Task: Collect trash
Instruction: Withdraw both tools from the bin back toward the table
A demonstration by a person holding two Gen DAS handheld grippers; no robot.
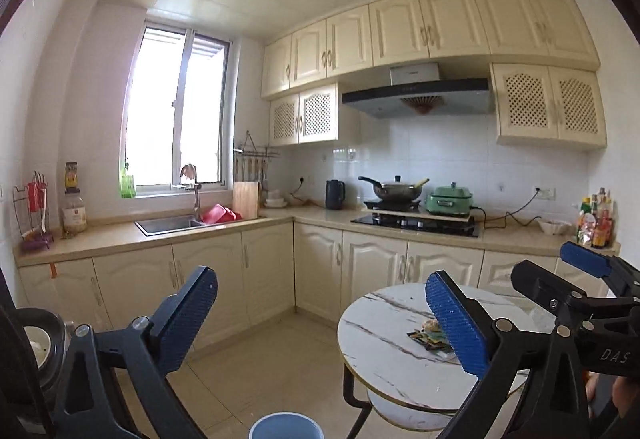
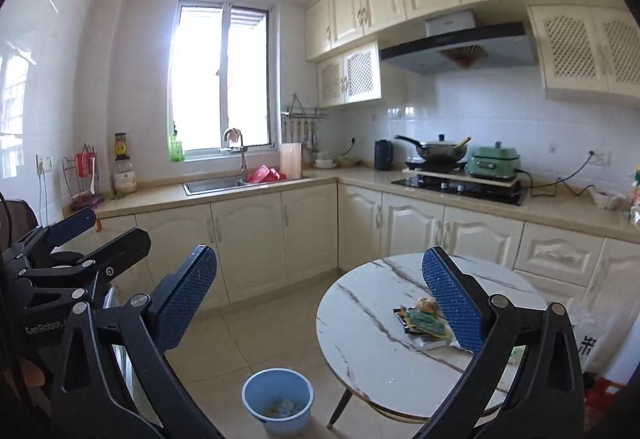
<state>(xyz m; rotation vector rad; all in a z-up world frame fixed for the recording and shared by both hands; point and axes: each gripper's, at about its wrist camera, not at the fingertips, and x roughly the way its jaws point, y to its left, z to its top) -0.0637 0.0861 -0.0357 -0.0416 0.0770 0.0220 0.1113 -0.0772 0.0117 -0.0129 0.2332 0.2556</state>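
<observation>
A small pile of crumpled wrappers lies on a round white marble table. On the floor to the left of the table stands a blue bin with some scraps inside. My left gripper is open and holds nothing; in the right wrist view it shows at the far left. My right gripper is also open and holds nothing, and it appears at the right edge of the left wrist view. Both are held high, well back from the table.
An L-shaped counter with cream cabinets runs behind, with a sink, a kettle, a stove with a wok and a green cooker. A white bag stands right of the table. Tiled floor lies between.
</observation>
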